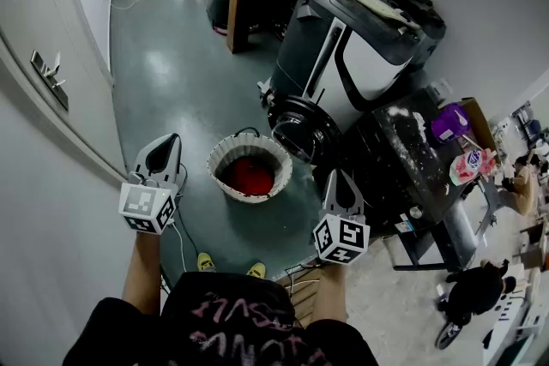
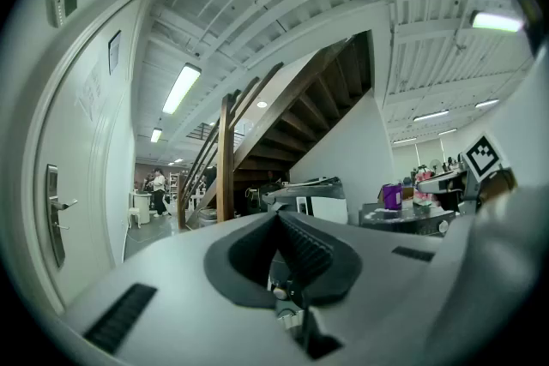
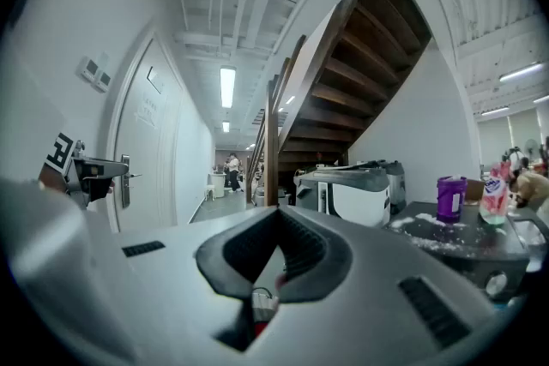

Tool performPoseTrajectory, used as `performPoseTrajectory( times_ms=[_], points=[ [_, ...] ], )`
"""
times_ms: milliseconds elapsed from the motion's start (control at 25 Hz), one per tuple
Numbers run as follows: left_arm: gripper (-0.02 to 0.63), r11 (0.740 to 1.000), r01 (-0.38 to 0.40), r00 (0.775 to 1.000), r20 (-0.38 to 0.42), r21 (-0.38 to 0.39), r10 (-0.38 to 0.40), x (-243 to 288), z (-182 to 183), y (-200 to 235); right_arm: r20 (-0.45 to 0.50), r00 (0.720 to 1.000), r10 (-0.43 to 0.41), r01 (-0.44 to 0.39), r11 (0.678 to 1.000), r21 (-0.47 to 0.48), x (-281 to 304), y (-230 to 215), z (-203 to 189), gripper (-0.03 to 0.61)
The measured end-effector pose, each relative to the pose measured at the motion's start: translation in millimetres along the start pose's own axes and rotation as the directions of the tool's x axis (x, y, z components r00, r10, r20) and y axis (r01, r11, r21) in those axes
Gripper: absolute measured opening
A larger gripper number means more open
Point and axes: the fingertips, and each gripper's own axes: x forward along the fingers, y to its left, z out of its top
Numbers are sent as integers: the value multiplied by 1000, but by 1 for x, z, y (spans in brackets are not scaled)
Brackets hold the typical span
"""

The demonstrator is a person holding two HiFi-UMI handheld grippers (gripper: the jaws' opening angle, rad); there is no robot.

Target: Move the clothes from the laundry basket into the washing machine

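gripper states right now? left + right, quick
Left gripper: closed, nothing held.
Right gripper: closed, nothing held.

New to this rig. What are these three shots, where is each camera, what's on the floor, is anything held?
There is no robot arm here: a person carries a two-jaw gripper in each hand. The head view comes from a camera on the person's head that looks down on the left gripper and the right gripper. The other two pictures come from cameras riding on the grippers, looking along their jaws. Both pairs of jaws are closed with nothing between them, so nothing is held. On the floor between the grippers stands a laundry basket with red clothes in it. The washing machine is just beyond it.
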Motion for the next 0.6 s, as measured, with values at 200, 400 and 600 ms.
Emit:
performPoseTrajectory(
  times_ms=[200,400,600],
  points=[
    [8,1000,-10,1000,1,-26,10,-2,-1,8,9,1000,6,-6,1000,-3,4,6,4,2],
    [8,1000,10,1000,-3,-10,-10,-1,-2,1,1,1000,18,-18,1000,5,6,11,1,2],
    [8,1000,10,1000,-3,1,-10,1,-2,0,19,1000,3,-4,999,40,7,10,0,2]
  ],
)
